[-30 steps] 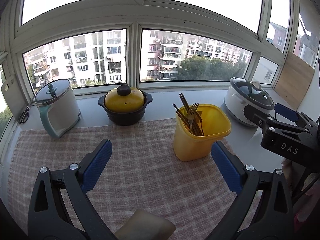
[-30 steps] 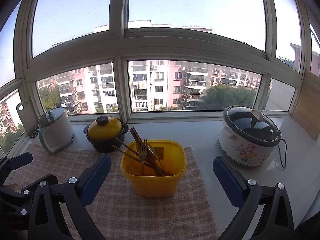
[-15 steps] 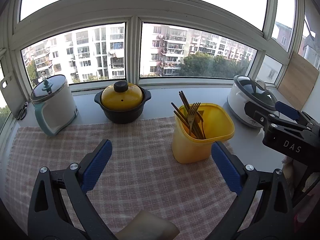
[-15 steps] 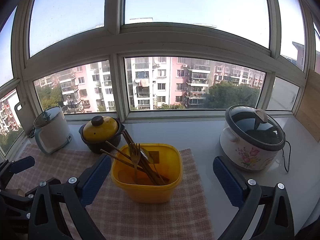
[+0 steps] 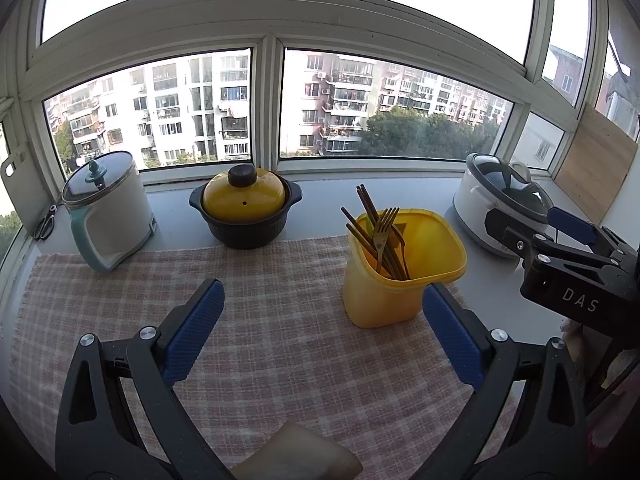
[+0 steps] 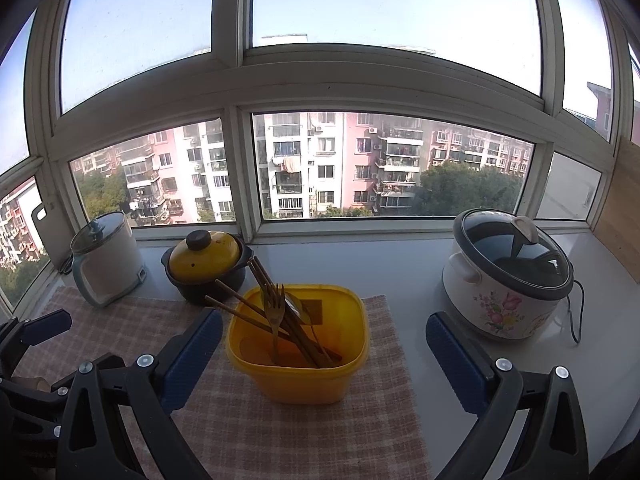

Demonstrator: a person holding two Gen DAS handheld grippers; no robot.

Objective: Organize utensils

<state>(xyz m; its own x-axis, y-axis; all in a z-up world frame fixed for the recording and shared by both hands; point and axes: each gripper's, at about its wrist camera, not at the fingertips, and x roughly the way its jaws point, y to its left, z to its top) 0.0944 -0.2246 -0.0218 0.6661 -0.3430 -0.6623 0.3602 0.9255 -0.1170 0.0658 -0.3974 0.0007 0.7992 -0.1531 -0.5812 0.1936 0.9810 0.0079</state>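
— What's laid out on that sill, biggest first?

— A pink-and-white checked woven cloth (image 5: 280, 320) covers most of the grey counter (image 6: 400, 256) under the window. At the right stands a white rice cooker with painted flowers and a dark glass lid (image 6: 506, 276), off the cloth. At the left, a white and pale-teal electric pot with a glass lid (image 5: 106, 210), its base on the cloth's far edge. Between them, a black casserole with a yellow domed lid (image 5: 246, 206) sits just beyond the cloth.

— And the utensils?

— They stand in a yellow, square-mouthed plastic tub (image 6: 298, 344) on the right half of the cloth, near its far edge. Inside lean several dark brown chopsticks (image 6: 260, 276), their tips poking out over the left rim towards the casserole, and a gold-coloured metal fork (image 6: 274, 304), tines up. A spoon seems to lie behind them, though I can't be sure.

— Where are the two tools?

— The left gripper with blue ribbed pads (image 5: 320, 328) hovers low over the cloth, jaws spread wide, nothing between them; the tub is just ahead of its right finger. The right gripper, same black frame and blue pads (image 6: 324, 348), hangs over the tub, also gaping wide, the tub sitting between its fingers without touching either pad.
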